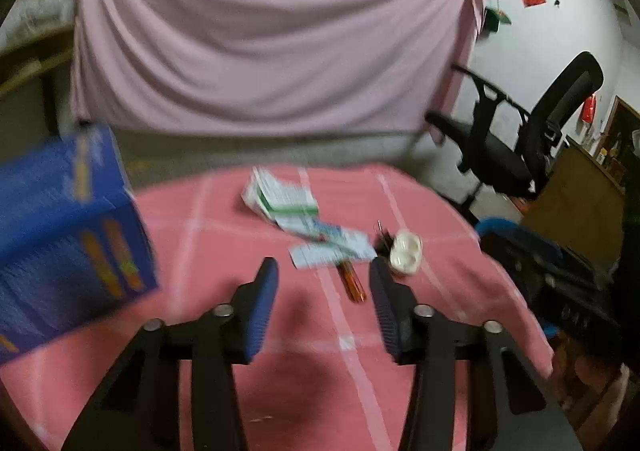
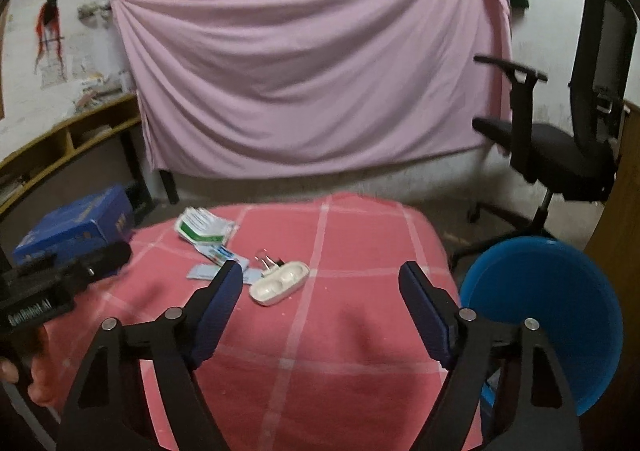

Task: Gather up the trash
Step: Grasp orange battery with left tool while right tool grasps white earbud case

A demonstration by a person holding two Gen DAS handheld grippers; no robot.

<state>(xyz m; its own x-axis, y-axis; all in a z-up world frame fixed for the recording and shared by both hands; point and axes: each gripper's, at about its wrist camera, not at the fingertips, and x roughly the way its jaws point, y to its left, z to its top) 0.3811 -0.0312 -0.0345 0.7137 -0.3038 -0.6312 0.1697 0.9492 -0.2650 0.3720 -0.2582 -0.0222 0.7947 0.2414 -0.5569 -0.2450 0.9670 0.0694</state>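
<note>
A table under a pink checked cloth (image 2: 340,311) holds scattered trash: a green-and-white crumpled packet (image 2: 204,229) (image 1: 276,193), flat blue-white wrappers (image 2: 218,255) (image 1: 332,247), a white two-well plastic tray (image 2: 280,283) (image 1: 406,253), a small dark clip (image 2: 270,262) and an orange stick (image 1: 352,283). My left gripper (image 1: 324,303) is open and empty above the cloth, just short of the wrappers. My right gripper (image 2: 320,311) is open and empty, with the white tray just beyond its left finger. A blue bin (image 2: 544,315) stands right of the table.
A blue cardboard box (image 1: 68,235) (image 2: 76,227) sits at the table's left edge. A black office chair (image 2: 560,139) (image 1: 520,139) stands at the back right. A pink sheet (image 2: 320,63) hangs on the wall. Wooden shelves (image 2: 60,147) are at the left.
</note>
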